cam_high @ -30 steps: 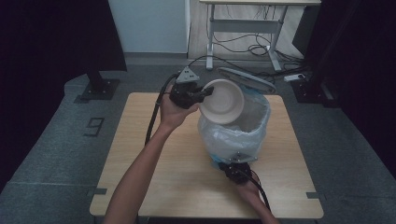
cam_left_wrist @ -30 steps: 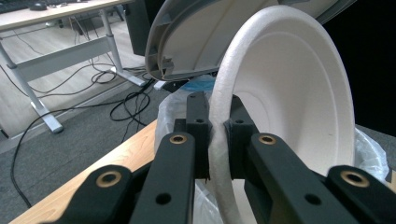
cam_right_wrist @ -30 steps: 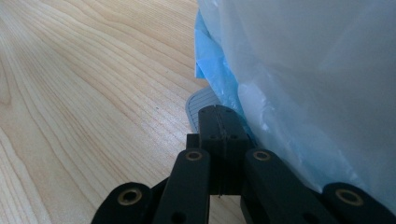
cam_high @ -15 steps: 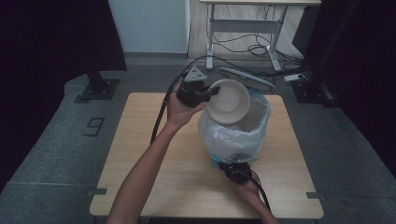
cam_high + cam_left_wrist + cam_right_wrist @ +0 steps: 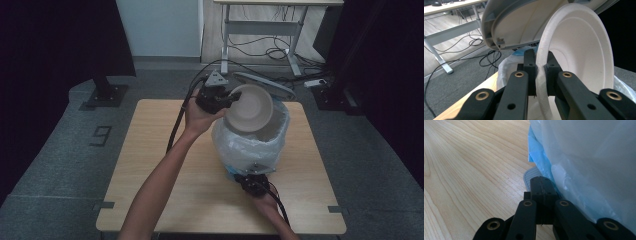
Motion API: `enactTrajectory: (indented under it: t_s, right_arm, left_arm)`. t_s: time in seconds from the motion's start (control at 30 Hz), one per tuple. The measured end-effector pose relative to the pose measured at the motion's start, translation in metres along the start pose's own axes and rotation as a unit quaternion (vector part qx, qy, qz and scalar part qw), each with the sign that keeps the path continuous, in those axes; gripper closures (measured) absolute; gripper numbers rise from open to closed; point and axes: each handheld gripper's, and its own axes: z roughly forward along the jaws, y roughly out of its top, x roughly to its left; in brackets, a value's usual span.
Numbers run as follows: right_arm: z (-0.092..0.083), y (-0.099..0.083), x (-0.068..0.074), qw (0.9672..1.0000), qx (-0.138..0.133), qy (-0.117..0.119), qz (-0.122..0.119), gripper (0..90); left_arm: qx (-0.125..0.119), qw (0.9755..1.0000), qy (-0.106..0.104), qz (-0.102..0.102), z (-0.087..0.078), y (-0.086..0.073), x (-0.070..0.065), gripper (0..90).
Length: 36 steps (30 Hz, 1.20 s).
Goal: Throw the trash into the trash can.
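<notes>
My left gripper (image 5: 226,100) (image 5: 539,62) is shut on the rim of a white paper plate (image 5: 250,107) (image 5: 579,50). The plate is held on edge, tilted over the mouth of a small bin lined with a clear plastic bag (image 5: 250,145) (image 5: 505,66). Behind the plate the bin's grey lid (image 5: 265,85) (image 5: 519,22) stands raised. At the foot of the bin on the near side, my right gripper (image 5: 252,179) (image 5: 541,182) is shut with nothing between its jaws. Its tips rest on the bin's grey ribbed pedal (image 5: 530,176), close against the bag (image 5: 594,157).
The bin stands right of the middle of a light wooden table (image 5: 150,150) (image 5: 474,170). Beyond the table's far edge are a grey floor, cables and a desk frame (image 5: 260,30). Dark stands flank the table left and right.
The left hand has carried the plate a little to the right, further over the bin's opening. The right gripper has stayed at the pedal.
</notes>
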Motion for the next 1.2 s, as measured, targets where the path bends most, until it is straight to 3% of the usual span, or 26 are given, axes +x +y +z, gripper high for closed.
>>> enactTrajectory:
  t_s: [0.5, 0.63, 0.97, 1.2]
  right_arm:
    - [0.0, 0.0, 0.0, 1.0, 0.0, 0.0, 0.0, 89.4]
    - [0.0, 0.0, 0.0, 1.0, 0.0, 0.0, 0.0, 89.4]
    - [0.0, 0.0, 0.0, 1.0, 0.0, 0.0, 0.0, 89.4]
    - [0.0, 0.0, 0.0, 1.0, 0.0, 0.0, 0.0, 89.4]
  left_arm:
    - [0.001, 1.0, 0.003, 0.008, 0.012, 0.0, -0.005, 83.3]
    - [-0.013, 0.9997, 0.009, 0.016, 0.011, -0.001, -0.007, 68.5]
    - [-0.011, 0.9998, 0.001, 0.016, -0.001, -0.006, -0.005, 62.6]
    - [-0.011, 0.9999, -0.006, 0.007, -0.015, -0.013, -0.004, 50.8]
